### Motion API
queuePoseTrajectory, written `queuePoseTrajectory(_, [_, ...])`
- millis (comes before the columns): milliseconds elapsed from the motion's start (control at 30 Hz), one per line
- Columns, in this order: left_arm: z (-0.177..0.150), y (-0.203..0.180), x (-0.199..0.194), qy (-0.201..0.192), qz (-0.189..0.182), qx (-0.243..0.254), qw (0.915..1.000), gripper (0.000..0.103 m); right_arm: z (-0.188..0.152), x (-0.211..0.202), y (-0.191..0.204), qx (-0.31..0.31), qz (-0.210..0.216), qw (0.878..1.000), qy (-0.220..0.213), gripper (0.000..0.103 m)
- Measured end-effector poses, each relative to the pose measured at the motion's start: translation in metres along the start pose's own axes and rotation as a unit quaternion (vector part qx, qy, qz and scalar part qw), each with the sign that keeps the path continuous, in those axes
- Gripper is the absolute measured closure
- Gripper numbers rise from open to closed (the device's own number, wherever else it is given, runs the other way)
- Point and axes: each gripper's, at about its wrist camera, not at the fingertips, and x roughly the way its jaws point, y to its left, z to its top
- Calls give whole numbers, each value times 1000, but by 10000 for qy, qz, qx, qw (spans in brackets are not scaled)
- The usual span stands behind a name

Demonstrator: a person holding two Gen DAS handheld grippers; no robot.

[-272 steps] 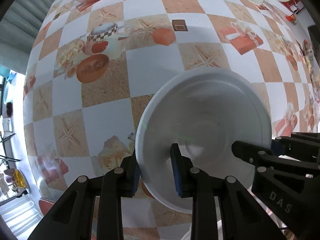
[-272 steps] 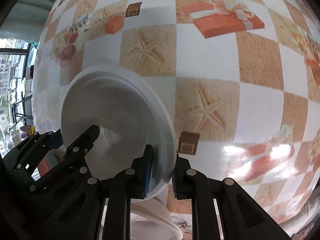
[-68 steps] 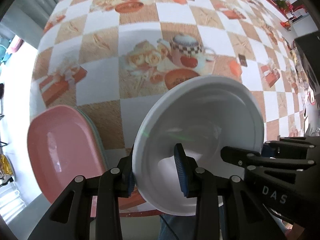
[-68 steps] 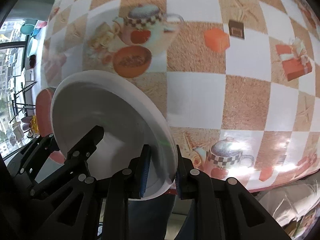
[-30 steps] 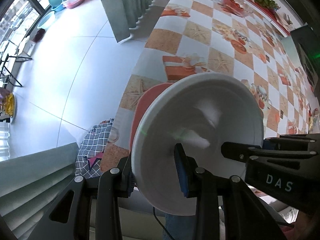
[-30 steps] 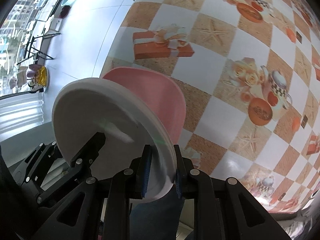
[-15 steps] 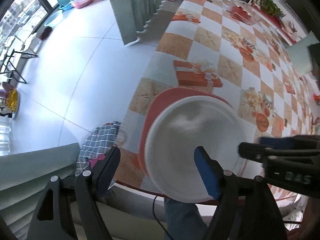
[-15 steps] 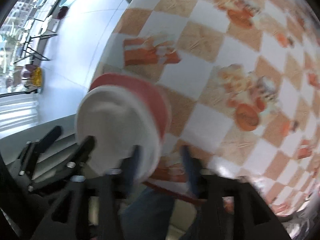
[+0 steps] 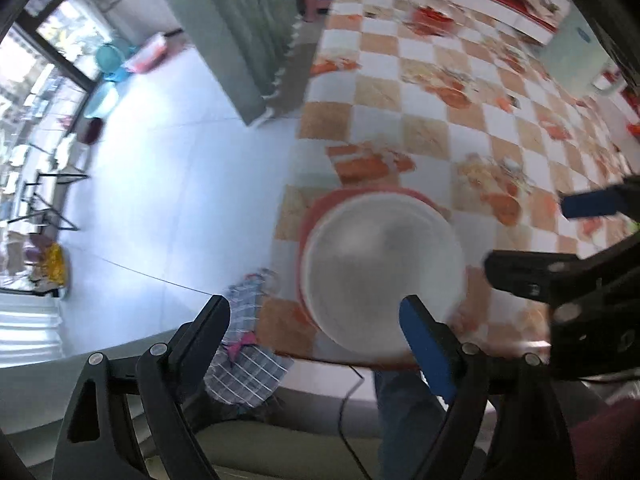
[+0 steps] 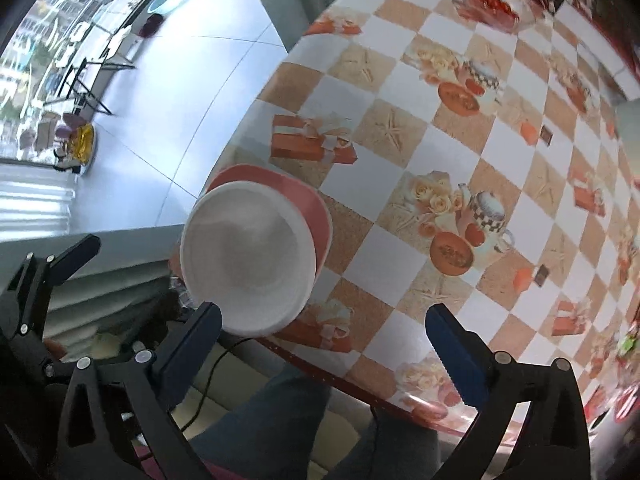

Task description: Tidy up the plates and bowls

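Note:
A white plate (image 9: 382, 270) (image 10: 248, 258) lies on top of a pink plate (image 9: 320, 208) (image 10: 316, 208) at the near corner of the checked table. My left gripper (image 9: 316, 312) hangs above it with its jaws still opening and nothing between them. My right gripper (image 10: 324, 322) is also above the table's near edge, jaws opening wide and empty. In the left wrist view the right gripper's fingers (image 9: 588, 204) show at the right; in the right wrist view the left gripper's fingers (image 10: 76, 256) show at the left.
The table's patterned oilcloth (image 10: 460, 128) stretches away beyond the plates, with a glass bowl of red things (image 10: 492, 2) at its far end. A person's legs in jeans (image 10: 288, 416) stand below the table edge. A checked cloth (image 9: 248, 364) lies by the floor.
Both grippers let go of the white plate, which now rests on the pink plate. Both then rose away from it, jaws spreading wide.

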Motion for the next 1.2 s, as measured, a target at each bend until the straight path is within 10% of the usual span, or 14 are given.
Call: queuePoseTrajectory(1200, [-8, -11, -11, 140, -23, -5, 9999, 14, -6, 5, 5, -90, -101, 9998, 126, 0])
